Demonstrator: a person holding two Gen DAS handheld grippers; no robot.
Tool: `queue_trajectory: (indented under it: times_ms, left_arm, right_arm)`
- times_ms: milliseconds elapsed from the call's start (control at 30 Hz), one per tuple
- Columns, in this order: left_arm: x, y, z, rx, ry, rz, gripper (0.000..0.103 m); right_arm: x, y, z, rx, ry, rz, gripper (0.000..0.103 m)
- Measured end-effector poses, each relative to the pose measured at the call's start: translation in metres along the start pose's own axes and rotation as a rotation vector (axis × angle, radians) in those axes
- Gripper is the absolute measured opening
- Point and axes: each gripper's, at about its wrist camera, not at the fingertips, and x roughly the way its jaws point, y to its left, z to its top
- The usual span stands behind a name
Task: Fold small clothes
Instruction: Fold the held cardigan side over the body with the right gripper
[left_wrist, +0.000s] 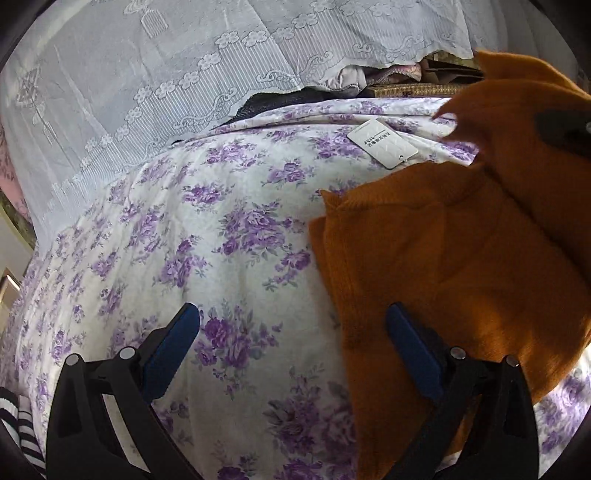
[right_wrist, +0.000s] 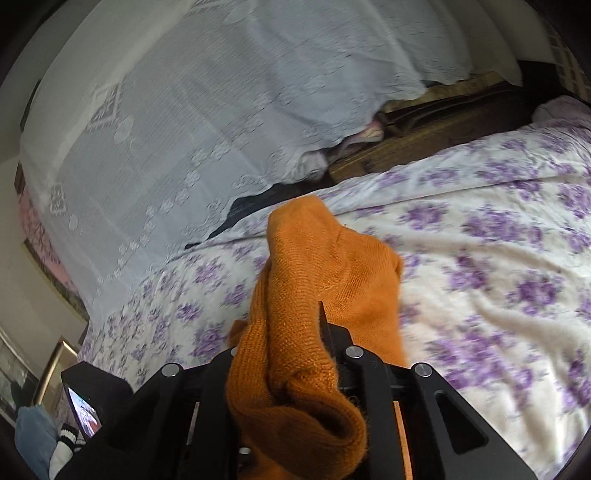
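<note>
The left gripper's (left_wrist: 291, 332) 2 fingers (left_wrist: 170, 354) stood spread above the floral bedsheet (left_wrist: 221, 229), while the right gripper (right_wrist: 295, 354) pinched the orange knit garment (right_wrist: 317, 280).

Soft daylight is washing both views evenly, casting only faint shadows on the floral bedsheet (left_wrist: 229, 236). The right wrist view is smearing with motion blur, while fisheye bending is darkening every corner.

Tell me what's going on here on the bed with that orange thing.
A person with two handheld grippers is folding an orange knit garment on a purple-flowered bedsheet. The right gripper is clamped on a bunch of the knit, lifting it. The left gripper hovers open, holding nothing. A white tag lies nearby.
</note>
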Motion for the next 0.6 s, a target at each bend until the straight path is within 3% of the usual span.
queue_trajectory:
  times_ms: [600]
  left_arm:
    - [0.01,0.026,0.006,-0.089,0.033,-0.033,0.099]
  right_arm:
    - [0.023,0.056,-0.025,-0.126,0.035,0.007,0.018]
